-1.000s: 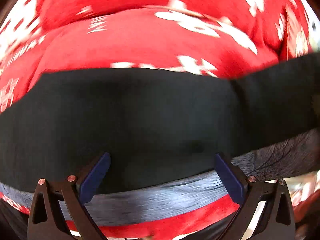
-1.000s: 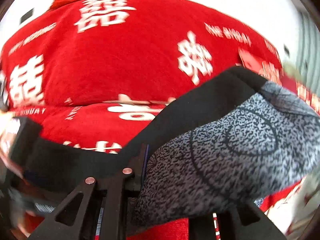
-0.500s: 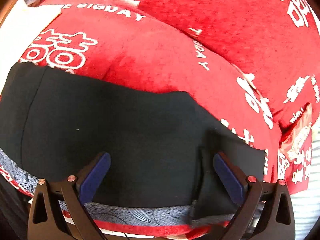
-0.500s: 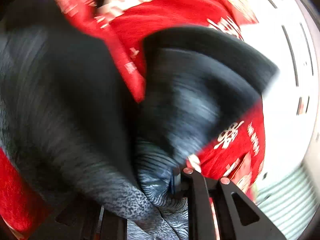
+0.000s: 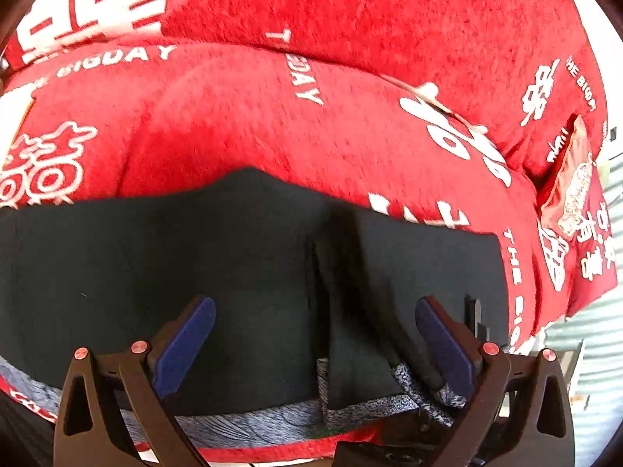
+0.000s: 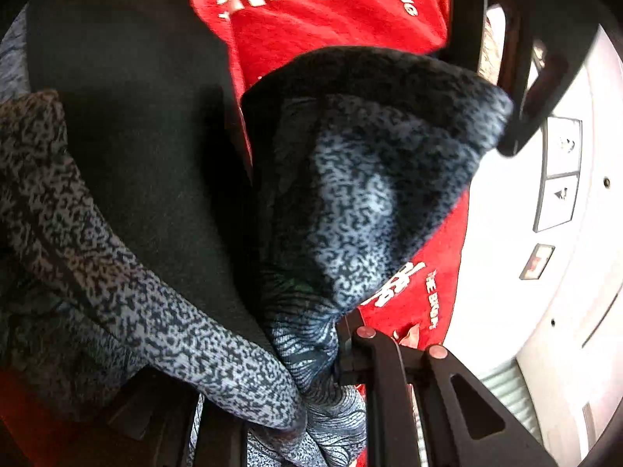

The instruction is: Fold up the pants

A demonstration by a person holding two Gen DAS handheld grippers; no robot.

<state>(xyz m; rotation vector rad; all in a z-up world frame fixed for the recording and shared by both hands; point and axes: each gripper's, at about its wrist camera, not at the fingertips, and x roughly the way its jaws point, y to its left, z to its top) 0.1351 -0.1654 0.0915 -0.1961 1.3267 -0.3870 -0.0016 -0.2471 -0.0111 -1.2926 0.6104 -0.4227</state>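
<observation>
Left gripper [image 5: 313, 344] nearest in its view – blue pads [image 5: 183, 346] wide apart, nothing between them, hovering over the pants [image 5: 155, 272]. Right gripper [image 6: 311, 381] clamped on a bunched handful of the pants [image 6: 362, 194]; patterned grey fabric spills out over the fingers, one finger hidden under cloth.

Pants lie across the red blanket [image 5: 350, 78] – black lining up, speckled grey side showing along the near edge [image 5: 253, 426] and at a turned-over corner. A vertical crease or seam [image 5: 321, 292] runs through the middle in the left view. Right view: one part lifted and hanging from the grip, another speckled stretch [image 6: 117, 284] draped lower left, black panel between.

Progress, my read: mid-fold. One section looks laid flat and wide, the lifted part not yet brought over and set down. Left to do – lay it across, square the edges, smooth, probably one more fold. Final shape not reached.

Counts: one pair of pants, two grippers, one blanket with white lettering, one red packet [image 5: 572, 190] far right on the blanket. Beyond that white wall with a few small signs [image 6: 560, 179], too small to read
</observation>
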